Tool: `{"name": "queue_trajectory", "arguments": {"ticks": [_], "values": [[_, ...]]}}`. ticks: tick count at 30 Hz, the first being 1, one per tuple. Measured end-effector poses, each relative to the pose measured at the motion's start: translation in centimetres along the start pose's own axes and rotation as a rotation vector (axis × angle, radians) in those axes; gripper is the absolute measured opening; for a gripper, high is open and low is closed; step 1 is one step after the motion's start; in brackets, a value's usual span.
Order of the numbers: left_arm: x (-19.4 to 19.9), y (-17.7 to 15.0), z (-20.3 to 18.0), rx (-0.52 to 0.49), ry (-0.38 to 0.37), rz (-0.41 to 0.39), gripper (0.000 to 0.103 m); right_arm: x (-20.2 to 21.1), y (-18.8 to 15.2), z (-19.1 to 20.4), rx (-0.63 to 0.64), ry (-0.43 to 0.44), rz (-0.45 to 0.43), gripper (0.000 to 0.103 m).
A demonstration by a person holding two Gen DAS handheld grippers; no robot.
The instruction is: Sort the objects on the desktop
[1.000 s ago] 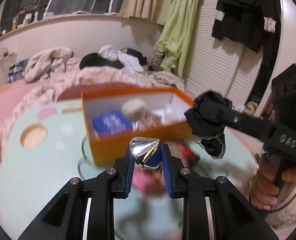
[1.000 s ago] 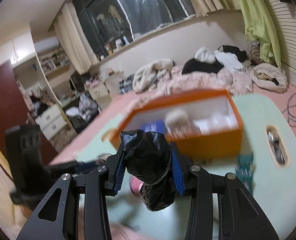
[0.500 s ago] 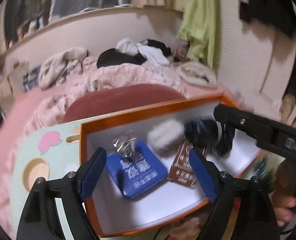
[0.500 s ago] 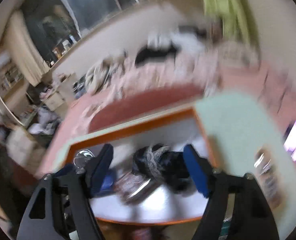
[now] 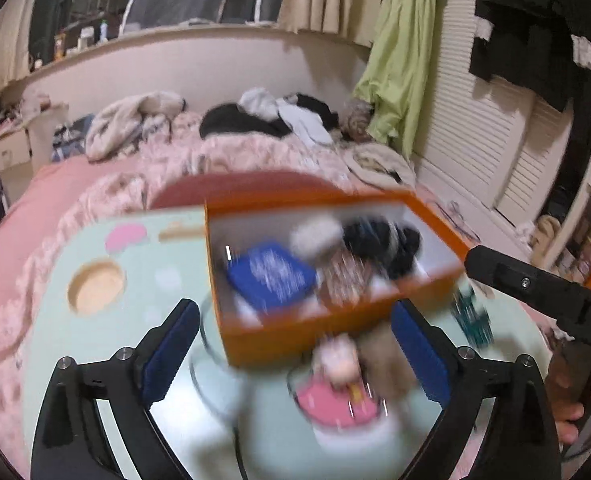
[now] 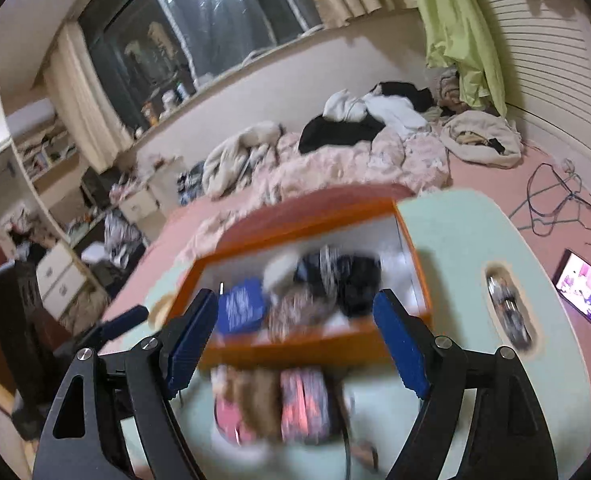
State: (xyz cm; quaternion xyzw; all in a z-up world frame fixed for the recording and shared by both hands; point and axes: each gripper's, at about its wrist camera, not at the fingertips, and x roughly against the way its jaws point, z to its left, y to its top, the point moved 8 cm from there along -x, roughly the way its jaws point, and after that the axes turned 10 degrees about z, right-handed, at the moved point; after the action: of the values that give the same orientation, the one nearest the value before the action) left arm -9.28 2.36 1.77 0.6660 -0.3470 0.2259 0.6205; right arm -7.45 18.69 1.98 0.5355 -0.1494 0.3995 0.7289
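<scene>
Orange box point(image 5: 335, 332), white inside, sits on the mint table point(image 5: 55, 320), long axis running left to right, holding a blue packet point(image 5: 271, 276) and black cloth point(image 5: 383, 240); left gripper point(image 5: 295, 352) opening, empty; right gripper point(image 6: 295, 336) wide, empty

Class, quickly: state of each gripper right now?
Left gripper: jaws opening, nothing between them.
Right gripper: open, holding nothing.

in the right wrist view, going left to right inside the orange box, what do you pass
blue packet → white fluffy thing → black lacy cloth → bare white floor at the right wall of the orange box
</scene>
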Motion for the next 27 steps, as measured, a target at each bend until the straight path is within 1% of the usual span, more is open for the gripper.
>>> {"name": "queue_trajectory", "arguments": {"ticks": [2,3,5,6,7,9,11,12,13,14,15,16,27], "values": [[-0.4,-2.1,-0.4,-0.008,-0.006,0.043,0.099,0.0,-2.4,0.0,0.024,-0.006,0.041,0.080],[-1.1,-3.5,-0.4,-0.018,0.012,0.078,0.099,0.1,-3.5,-0.1,0.034,-0.019,0.061,0.080],[-2.7,-5.2,-0.2,-0.050,0.062,0.146,0.100,-0.7,-5.7,-0.4,0.062,-0.062,0.104,0.080],[-4.2,-6.3,0.2,-0.060,0.093,0.211,0.103,-1.0,-6.6,-0.5,0.083,-0.091,0.121,0.080],[-4.4,-6.5,0.5,-0.068,0.127,0.193,0.103,-1.3,-7.5,-0.6,0.110,-0.123,0.134,0.080],[-4.3,-6.9,0.8,-0.045,0.130,0.191,0.103,-2.2,-9.0,-1.3,0.181,-0.219,0.156,0.080],[-4.3,-7.0,0.9,-0.040,0.139,0.183,0.103,-3.4,-9.9,-1.4,0.253,-0.300,0.178,0.084],[-4.3,-7.1,1.0,-0.037,0.137,0.176,0.103,-3.6,-10.0,-1.2,0.275,-0.316,0.181,0.087],[-4.3,-7.2,1.0,-0.034,0.135,0.173,0.103,-3.7,-10.1,-1.0,0.282,-0.298,0.189,0.092],[-4.3,-7.3,1.1,-0.034,0.136,0.172,0.103,-3.9,-10.1,-0.9,0.292,-0.295,0.193,0.095],[-4.3,-7.4,1.1,-0.033,0.136,0.171,0.103,-4.0,-10.2,-0.9,0.293,-0.291,0.197,0.100],[-4.3,-7.4,1.1,-0.033,0.137,0.170,0.103,-4.0,-10.3,-1.0,0.291,-0.291,0.199,0.101],[-4.2,-7.5,1.2,-0.033,0.135,0.170,0.103,-4.0,-10.5,-1.2,0.297,-0.283,0.191,0.102]]}}
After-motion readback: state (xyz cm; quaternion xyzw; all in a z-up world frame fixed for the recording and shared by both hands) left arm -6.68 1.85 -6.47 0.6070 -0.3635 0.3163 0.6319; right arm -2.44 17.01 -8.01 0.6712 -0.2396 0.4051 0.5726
